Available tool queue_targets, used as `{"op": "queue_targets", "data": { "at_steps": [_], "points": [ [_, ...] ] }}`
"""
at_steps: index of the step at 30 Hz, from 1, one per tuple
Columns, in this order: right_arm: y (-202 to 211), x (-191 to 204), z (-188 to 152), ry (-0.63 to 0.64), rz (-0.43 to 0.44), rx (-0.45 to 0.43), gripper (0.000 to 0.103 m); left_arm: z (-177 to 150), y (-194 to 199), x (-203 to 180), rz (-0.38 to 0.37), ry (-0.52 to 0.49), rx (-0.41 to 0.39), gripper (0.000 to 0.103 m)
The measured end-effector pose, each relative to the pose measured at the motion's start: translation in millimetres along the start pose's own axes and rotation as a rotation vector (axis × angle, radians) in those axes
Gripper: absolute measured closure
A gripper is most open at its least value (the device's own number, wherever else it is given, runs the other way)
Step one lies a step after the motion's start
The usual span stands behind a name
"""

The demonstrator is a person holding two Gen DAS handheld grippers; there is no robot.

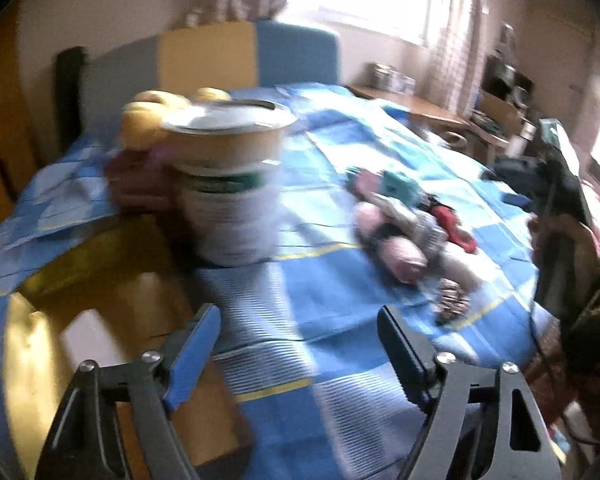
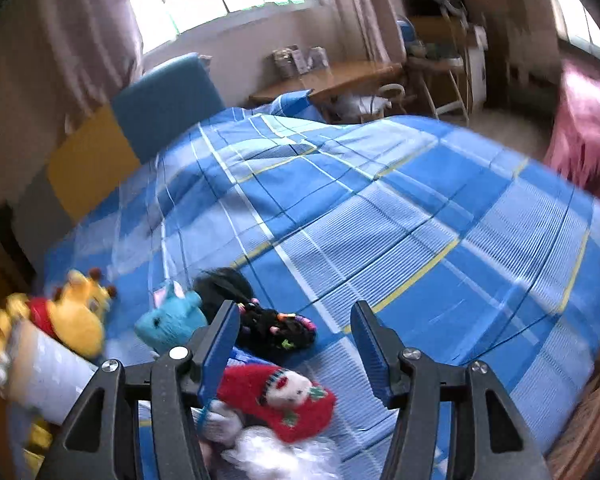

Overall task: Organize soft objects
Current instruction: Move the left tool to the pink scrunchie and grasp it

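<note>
Both tongs stand spread with nothing pinched: my left tongs [image 1: 300, 344] above the blue checked bedspread [image 1: 340, 320], my right tongs [image 2: 296, 344] over a red knitted snowman hat [image 2: 278, 400]. Beside the hat lie a teal plush animal [image 2: 168, 318] and a black-haired doll [image 2: 260, 320]. A white-and-tan paper bucket [image 1: 230, 184] stands on the bed, a yellow plush bear [image 1: 148, 120] touching it behind.

No lettering is being made out in either view. A green band of print is being shown on the white bucket [image 1: 232, 200] standing on the bed, but it is being blurred past reading; nothing else is being marked with legible words or numbers.
</note>
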State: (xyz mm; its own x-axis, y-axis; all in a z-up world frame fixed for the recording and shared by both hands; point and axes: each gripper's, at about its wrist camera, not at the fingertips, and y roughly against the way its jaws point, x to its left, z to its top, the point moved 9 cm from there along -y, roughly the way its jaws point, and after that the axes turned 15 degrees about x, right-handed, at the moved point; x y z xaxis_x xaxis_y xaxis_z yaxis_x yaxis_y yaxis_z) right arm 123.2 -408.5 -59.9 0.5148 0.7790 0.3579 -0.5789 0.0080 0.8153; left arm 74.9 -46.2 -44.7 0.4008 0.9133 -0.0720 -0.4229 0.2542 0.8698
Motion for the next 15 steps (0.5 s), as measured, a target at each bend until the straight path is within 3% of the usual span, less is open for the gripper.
{"op": "queue_targets", "data": {
  "at_steps": [3, 6, 15],
  "points": [
    [0.3, -2.7, -1.8, -0.01, 0.01, 0.009, 0.045, 4.7, -20.7, -34.8, -0.086, -0.082, 0.039, 0.039],
    [-0.1, 0.7, -3.7, 0.001, 0.023, 0.02, 0.045, 7.9, -40.6, -72.1, -0.171, -0.156, 0.078, 0.042],
    [-5.1, 3.3, -6.3, -0.017, 0.068, 0.05, 0.045, 11.8, -81.7, -156.5, -0.251, -0.352, 0.158, 0.047]
  ]
}}
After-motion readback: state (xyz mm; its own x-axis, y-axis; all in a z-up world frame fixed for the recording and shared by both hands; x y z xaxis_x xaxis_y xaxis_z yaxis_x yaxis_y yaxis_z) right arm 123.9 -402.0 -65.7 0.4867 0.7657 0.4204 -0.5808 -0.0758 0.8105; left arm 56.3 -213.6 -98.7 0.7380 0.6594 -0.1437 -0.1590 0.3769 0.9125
